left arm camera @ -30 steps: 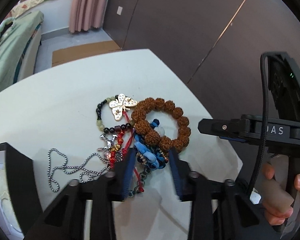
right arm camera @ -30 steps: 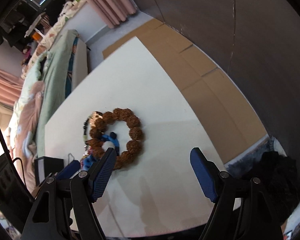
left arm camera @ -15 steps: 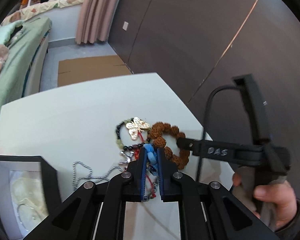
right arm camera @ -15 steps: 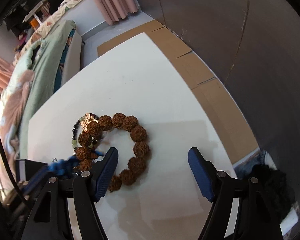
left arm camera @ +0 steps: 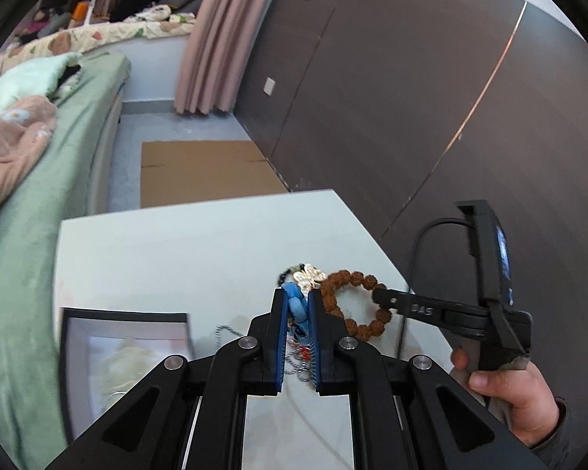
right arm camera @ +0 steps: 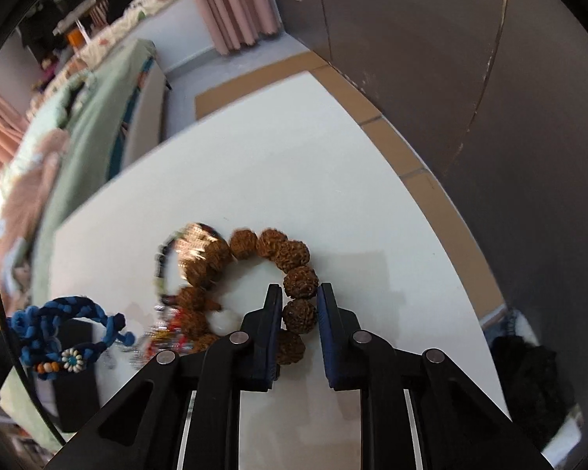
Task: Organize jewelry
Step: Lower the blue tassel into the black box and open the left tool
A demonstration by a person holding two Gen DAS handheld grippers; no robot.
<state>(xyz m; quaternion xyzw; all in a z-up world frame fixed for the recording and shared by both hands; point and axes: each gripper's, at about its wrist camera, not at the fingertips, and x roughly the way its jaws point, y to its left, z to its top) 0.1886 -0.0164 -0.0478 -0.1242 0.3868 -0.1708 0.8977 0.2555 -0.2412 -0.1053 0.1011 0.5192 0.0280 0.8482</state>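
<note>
Now the right tongs have closed on the brown bead bracelet.

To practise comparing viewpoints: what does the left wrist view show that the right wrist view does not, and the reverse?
Only the left wrist view shows the open box, the right gripper from outside and the hand holding it. Only the right wrist view shows the blue cord bracelet's flower charm and the right gripper's pads either side of a brown bead. Both show the brown bead bracelet on the white table.
</note>
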